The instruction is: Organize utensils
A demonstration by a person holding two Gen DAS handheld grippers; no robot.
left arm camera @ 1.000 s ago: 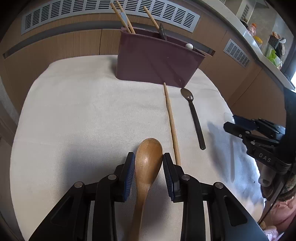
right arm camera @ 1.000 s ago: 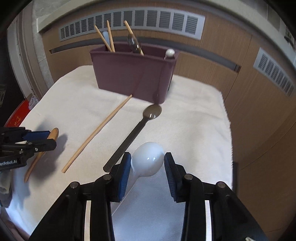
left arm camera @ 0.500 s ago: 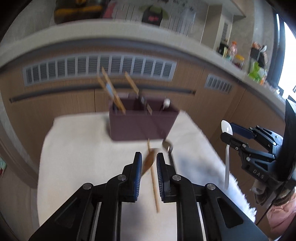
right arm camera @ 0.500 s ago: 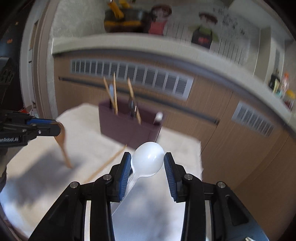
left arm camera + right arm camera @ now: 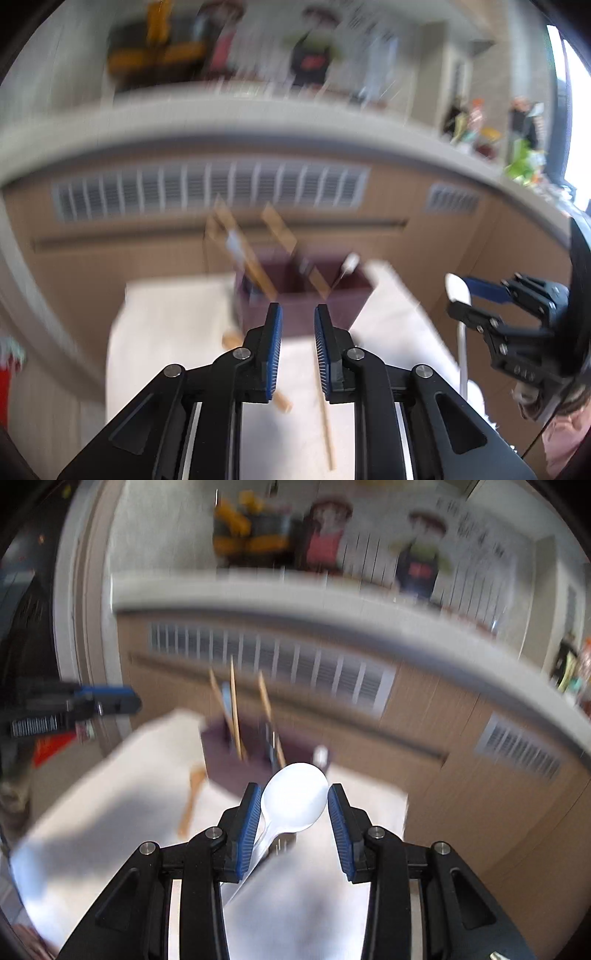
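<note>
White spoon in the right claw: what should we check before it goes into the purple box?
1. White spoon gripped in right claw: ok.
2. Wooden spoon in left claw: not ok; the jaws are opening with nothing between them, and the spoon is down by the cloth.
3. Purple box standing upright: ok.
4. Free room inside the box: cannot tell, too blurred.
5. Loose chopstick put away: not ok, it lies on the cloth.

One white spoon (image 5: 294, 796), one wooden spoon (image 5: 192, 799), one maroon holder (image 5: 295, 295), one loose chopstick (image 5: 327, 428).
</note>
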